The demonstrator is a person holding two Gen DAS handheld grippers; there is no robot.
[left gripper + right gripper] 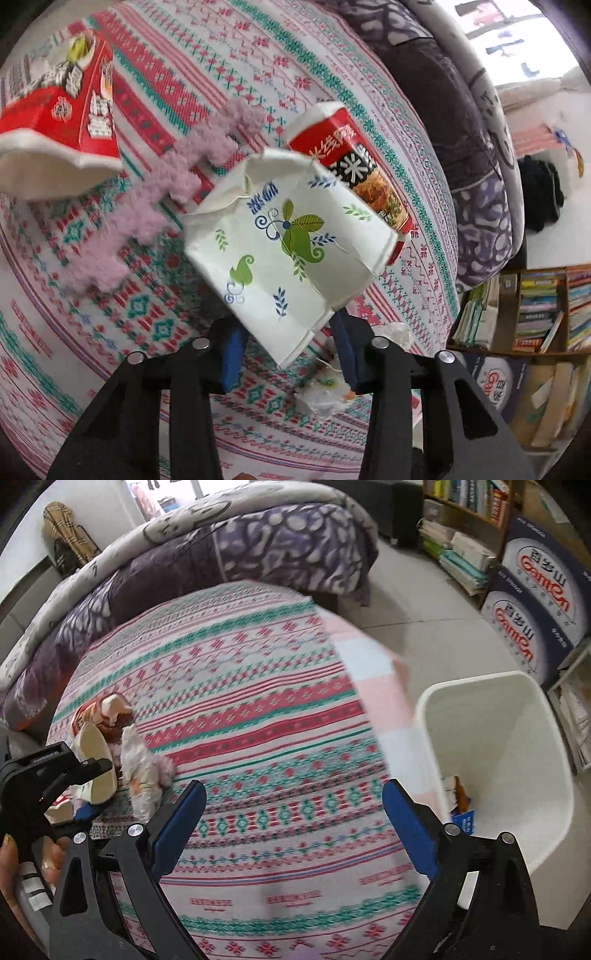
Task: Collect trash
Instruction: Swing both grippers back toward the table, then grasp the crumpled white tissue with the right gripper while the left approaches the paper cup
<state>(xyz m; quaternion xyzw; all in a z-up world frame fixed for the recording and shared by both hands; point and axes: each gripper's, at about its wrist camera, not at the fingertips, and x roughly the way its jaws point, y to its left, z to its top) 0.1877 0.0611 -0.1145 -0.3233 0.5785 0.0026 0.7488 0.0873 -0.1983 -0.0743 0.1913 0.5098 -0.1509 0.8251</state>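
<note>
Left gripper (286, 343) pinches a crumpled paper cup (291, 240); right gripper (291, 812) gapes wide.

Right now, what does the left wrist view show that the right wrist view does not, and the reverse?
Only the left wrist view: the floral pattern on the paper cup in the left gripper, a red cup behind it, a red carton and a purple fuzzy strip.
Only the right wrist view: the white bin beside the bed, with some trash in it, and the open, empty right gripper.
Both: the patterned bedspread, the purple quilt, the bookshelf, and crumpled paper.
</note>
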